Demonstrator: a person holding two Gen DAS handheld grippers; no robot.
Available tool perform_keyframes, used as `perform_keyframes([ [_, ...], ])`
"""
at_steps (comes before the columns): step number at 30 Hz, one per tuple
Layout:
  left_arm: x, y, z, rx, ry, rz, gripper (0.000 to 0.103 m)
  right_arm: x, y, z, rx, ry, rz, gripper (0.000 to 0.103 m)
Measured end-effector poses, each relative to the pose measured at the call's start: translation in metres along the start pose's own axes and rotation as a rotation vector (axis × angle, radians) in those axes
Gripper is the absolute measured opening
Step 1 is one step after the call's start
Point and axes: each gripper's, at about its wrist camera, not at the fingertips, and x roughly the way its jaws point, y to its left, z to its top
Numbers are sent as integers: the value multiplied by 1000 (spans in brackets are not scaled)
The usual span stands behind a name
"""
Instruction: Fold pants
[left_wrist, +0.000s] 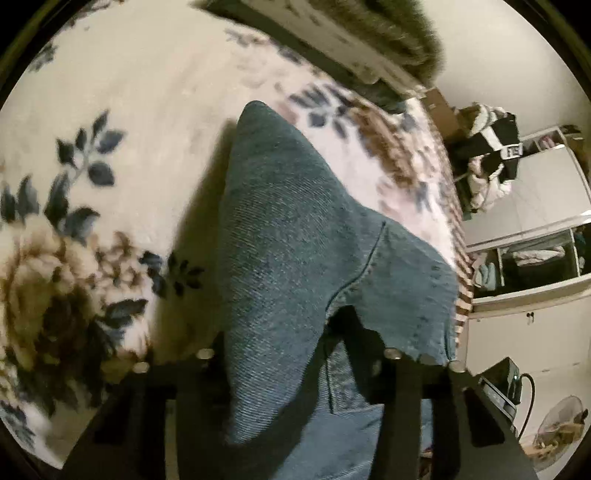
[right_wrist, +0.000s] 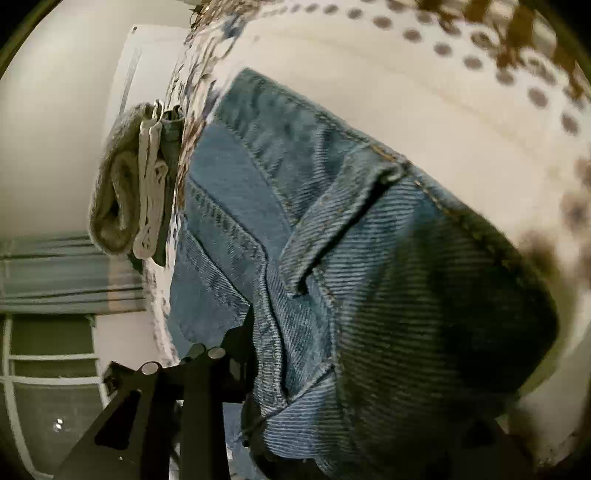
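Observation:
Blue denim pants (left_wrist: 295, 229) hang from my left gripper (left_wrist: 295, 354), which is shut on the fabric near a stitched hem edge and holds it lifted above a floral blanket (left_wrist: 110, 129). In the right wrist view the same pants (right_wrist: 369, 258) fill the frame, with seams and a thick folded band bunched over my right gripper (right_wrist: 295, 369). It is shut on the denim; its right finger is hidden under the cloth. The pants' far end lies on the bed.
The bed's edge runs along the right of the left wrist view, with a clothes pile (left_wrist: 487, 155), open shelves (left_wrist: 535, 254) and a floor fan (left_wrist: 557, 424) beyond. In the right wrist view, folded grey and white clothes (right_wrist: 129, 181) sit at the bed's far edge by a wall.

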Motion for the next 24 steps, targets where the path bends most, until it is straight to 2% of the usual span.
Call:
perform_keyframes([
  [3, -17, -12, 2, 15, -11, -12, 32, -12, 12, -3, -16, 5, -8, 31],
  [9, -58, -43, 13, 53, -22, -16, 29, -42, 44, -9, -53, 11, 3, 29],
  [13, -85, -63, 25, 66, -34, -12, 29, -62, 85, -7, -83, 9, 24, 28],
  [18, -129, -93, 62, 83, -76, -23, 29, -89, 143, 5, -130, -5, 56, 28],
  [20, -144, -105, 81, 96, -102, -35, 29, -98, 179, 17, -156, -23, 75, 28],
  [24, -170, -126, 138, 112, -154, -55, 29, -101, 244, 43, -197, -55, 100, 28],
])
